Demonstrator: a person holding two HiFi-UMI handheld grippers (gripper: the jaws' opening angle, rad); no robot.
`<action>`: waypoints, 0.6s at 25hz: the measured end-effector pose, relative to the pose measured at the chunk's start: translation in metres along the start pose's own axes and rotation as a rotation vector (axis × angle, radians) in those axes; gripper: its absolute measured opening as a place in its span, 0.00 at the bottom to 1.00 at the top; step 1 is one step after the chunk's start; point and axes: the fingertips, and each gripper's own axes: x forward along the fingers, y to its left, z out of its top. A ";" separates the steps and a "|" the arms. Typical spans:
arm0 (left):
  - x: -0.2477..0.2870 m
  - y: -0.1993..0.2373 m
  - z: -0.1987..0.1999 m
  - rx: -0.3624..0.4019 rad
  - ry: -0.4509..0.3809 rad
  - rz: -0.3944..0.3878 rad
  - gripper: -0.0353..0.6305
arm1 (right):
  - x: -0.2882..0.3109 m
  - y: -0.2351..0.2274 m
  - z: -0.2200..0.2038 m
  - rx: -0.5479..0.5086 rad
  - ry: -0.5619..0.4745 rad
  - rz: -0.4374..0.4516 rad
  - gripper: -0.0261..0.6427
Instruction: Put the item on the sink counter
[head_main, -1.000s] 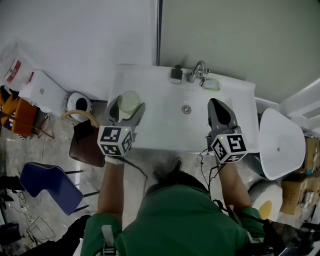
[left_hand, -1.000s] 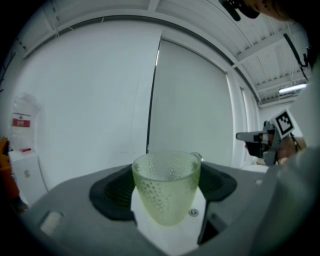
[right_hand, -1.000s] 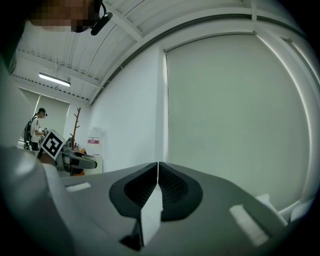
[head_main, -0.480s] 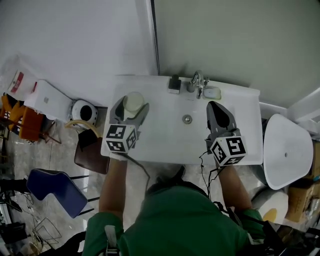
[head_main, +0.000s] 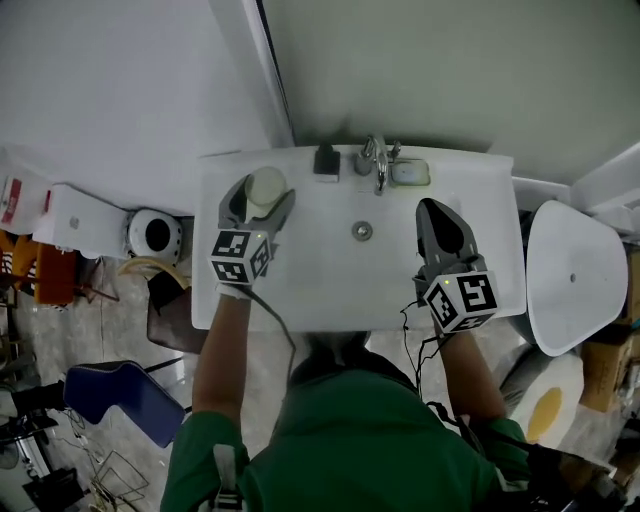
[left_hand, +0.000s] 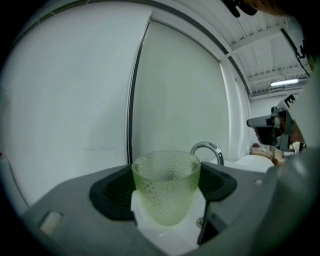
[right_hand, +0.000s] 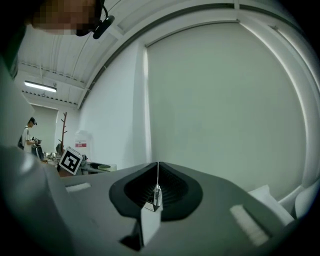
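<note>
Head view: the left gripper (head_main: 260, 198) holds a pale green cup (head_main: 266, 186) between its jaws, which stand wide around the cup's sides. A second ago the cup hung over the near left edge of the white desk (head_main: 300, 290). Now the jaws have carried it further in, over the back left part, with the faucet (head_main: 378, 160) and the drain (head_main: 362, 231) off to the right of the jaws. The right gripper (head_main: 432, 210) has also come forward over the right side of the desk, its jaws pressed together with nothing in them.

Left gripper view: the cup (left_hand: 166, 175) sits upright between the two jaws of the left gripper (left_hand: 166, 192), the dark pads against its pebbled sides. The faucet (left_hand: 207, 150) curves up just behind and to the right of the jaws, and white desk (left_hand: 165, 237) shows below them. Whether the cup's foot already touches the desk is hard to tell from here — it looks slightly clear.

Right gripper view: the jaws of the right gripper (right_hand: 157, 192) meet in a thin line, empty, with only bare wall ahead of them.

The carry looks nearly done — the cup is over the desk, so what seems left is to set it down and open the jaws.
</note>
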 end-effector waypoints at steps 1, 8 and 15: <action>0.009 0.001 -0.004 -0.005 0.003 -0.016 0.62 | 0.000 -0.005 -0.001 0.003 0.004 -0.019 0.05; 0.068 0.021 -0.034 0.011 0.041 -0.077 0.62 | 0.011 -0.028 -0.020 0.019 0.046 -0.104 0.05; 0.107 0.031 -0.069 0.026 0.081 -0.116 0.62 | 0.019 -0.037 -0.046 0.031 0.093 -0.140 0.05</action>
